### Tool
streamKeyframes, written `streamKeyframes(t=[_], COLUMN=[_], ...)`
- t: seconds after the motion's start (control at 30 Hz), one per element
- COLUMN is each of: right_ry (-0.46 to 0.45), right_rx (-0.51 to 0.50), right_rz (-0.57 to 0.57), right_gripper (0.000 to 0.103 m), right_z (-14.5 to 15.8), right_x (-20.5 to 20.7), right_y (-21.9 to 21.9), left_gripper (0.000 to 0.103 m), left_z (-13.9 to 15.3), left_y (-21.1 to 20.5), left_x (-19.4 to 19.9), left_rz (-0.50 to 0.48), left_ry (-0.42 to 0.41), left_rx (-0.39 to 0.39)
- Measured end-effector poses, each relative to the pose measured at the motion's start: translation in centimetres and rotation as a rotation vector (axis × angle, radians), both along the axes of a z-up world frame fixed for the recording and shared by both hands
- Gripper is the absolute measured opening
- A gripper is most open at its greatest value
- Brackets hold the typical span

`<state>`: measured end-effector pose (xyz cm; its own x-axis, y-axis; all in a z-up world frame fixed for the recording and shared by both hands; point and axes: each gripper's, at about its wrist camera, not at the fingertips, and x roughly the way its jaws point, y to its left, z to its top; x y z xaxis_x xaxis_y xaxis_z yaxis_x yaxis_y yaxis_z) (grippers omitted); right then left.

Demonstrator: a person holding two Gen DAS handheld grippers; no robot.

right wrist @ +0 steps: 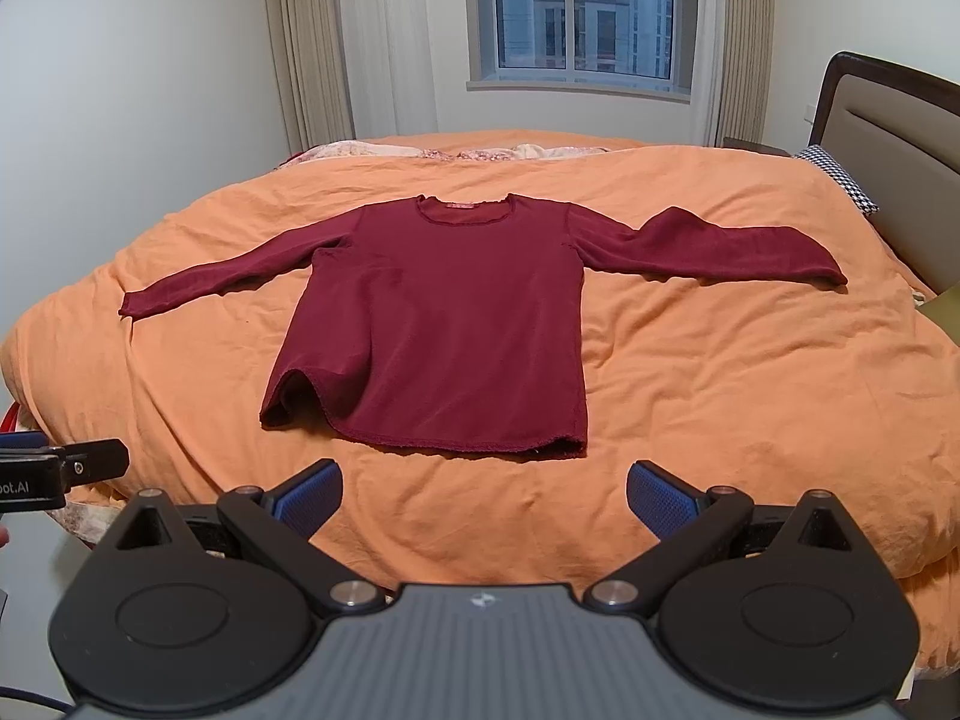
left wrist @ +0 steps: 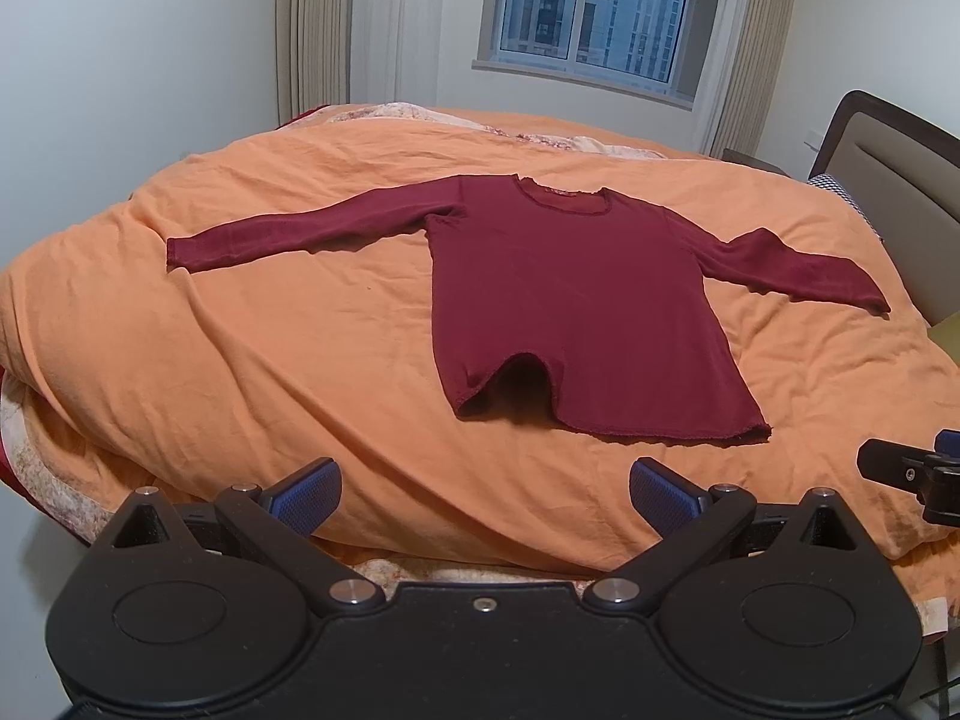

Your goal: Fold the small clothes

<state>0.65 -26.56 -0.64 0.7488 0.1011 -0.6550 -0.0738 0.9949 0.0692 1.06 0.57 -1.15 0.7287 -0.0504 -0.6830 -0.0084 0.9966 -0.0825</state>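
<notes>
A dark red long-sleeved shirt (left wrist: 576, 306) (right wrist: 438, 324) lies flat and face up on the orange duvet, sleeves spread to both sides, collar toward the window. Its hem is lifted into a small arch near the left corner. My left gripper (left wrist: 485, 495) hovers open over the near edge of the bed, short of the hem, with nothing between its blue pads. My right gripper (right wrist: 485, 495) is likewise open and empty, just in front of the hem. Each gripper shows at the edge of the other's view: the right one (left wrist: 918, 474) and the left one (right wrist: 60, 468).
The orange duvet (left wrist: 252, 324) (right wrist: 720, 372) covers the whole bed and is wrinkled. A padded headboard (right wrist: 888, 168) and a checkered pillow (right wrist: 840, 177) stand at the right. Curtains and a window (right wrist: 582, 18) are behind the bed; a white wall is at the left.
</notes>
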Motion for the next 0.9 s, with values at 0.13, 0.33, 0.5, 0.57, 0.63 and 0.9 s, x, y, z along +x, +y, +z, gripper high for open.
streamKeyframes(t=[0.13,0.33,0.5,0.57,0.63,0.9], right_ry=[0.011,0.035,0.049,0.058,0.070,0.082], right_rx=[-0.002,-0.007,-0.009,-0.007,-0.005,0.015], right_rz=[0.003,0.009,0.005,0.005,-0.002,-0.047], right_gripper=[0.103,0.103,0.103,0.103,0.103,0.103], right_z=[-0.1,-0.5,-0.7,-0.9,-1.1,-1.5], right_x=[0.1,0.4,0.6,0.7,0.8,2.3], right_y=[0.0,-0.1,-0.1,-0.1,-0.3,-2.4], left_gripper=[0.102,0.102,0.102,0.102,0.102,0.102], left_z=[-0.2,-0.5,-1.1,-1.4,-1.7,-3.6], left_y=[0.1,0.0,0.0,0.1,0.1,-1.0], left_x=[0.1,0.5,1.0,1.3,1.8,5.5], left_rz=[0.003,0.004,0.003,0.004,0.008,0.027], left_ry=[0.012,0.037,0.073,0.087,0.103,0.239], left_rx=[-0.004,-0.011,-0.017,-0.029,-0.034,0.007])
